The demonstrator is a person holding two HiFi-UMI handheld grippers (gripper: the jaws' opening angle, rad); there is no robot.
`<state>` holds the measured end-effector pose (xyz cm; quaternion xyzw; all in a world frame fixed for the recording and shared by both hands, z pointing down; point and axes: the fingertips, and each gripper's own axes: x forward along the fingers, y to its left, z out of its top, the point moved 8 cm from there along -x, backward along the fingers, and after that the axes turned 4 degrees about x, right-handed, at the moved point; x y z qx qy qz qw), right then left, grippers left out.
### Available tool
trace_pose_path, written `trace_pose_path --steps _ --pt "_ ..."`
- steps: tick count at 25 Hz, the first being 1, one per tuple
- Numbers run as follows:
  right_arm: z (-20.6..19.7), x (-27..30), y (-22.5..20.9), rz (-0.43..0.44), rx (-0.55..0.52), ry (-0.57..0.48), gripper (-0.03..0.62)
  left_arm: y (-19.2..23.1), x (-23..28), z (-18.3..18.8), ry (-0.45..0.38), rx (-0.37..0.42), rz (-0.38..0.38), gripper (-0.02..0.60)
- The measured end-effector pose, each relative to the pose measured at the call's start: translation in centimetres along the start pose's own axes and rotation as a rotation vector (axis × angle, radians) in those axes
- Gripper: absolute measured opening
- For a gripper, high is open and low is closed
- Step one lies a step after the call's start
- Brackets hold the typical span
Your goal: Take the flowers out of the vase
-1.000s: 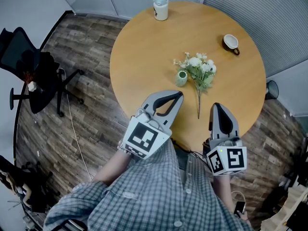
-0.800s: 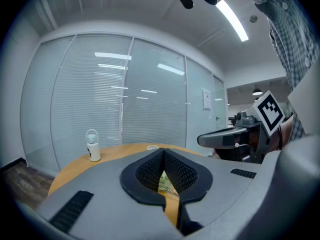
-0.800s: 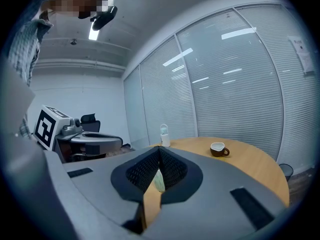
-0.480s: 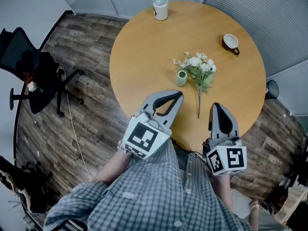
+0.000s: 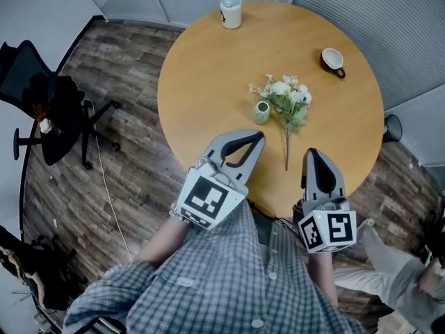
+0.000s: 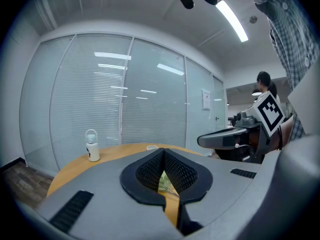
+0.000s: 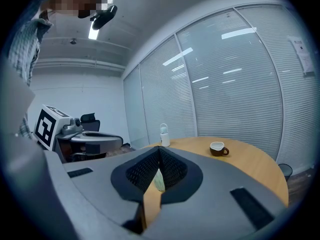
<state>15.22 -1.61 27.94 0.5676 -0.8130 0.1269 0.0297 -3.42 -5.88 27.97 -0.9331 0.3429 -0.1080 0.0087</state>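
A bunch of white flowers (image 5: 287, 99) with green leaves lies flat on the round wooden table (image 5: 208, 68), its stem pointing toward me. The small green vase (image 5: 261, 112) stands just left of the blooms, apart from the stem. My left gripper (image 5: 258, 138) is shut and empty at the table's near edge, below the vase. My right gripper (image 5: 312, 154) is shut and empty too, at the near edge right of the stem. Through each gripper's closed jaws I glimpse a sliver of the flowers (image 6: 164, 183) (image 7: 158, 180).
A white bottle (image 5: 230, 7) with a loop handle stands at the table's far edge. A brown cup (image 5: 333, 61) sits at the far right. A black office chair (image 5: 42, 110) stands on the floor to the left. A person's leg (image 5: 379, 256) shows at lower right.
Both grippers have kept still. A person's leg has come into view on the floor at the lower right.
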Motion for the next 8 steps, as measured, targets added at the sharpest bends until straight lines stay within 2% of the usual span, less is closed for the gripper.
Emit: trace_pose_path --steps 8 --pt "-0.14 0.07 0.11 0.003 0.0 0.003 0.009 0.0 -0.03 -0.09 0.0 0.001 -0.001 0.008"
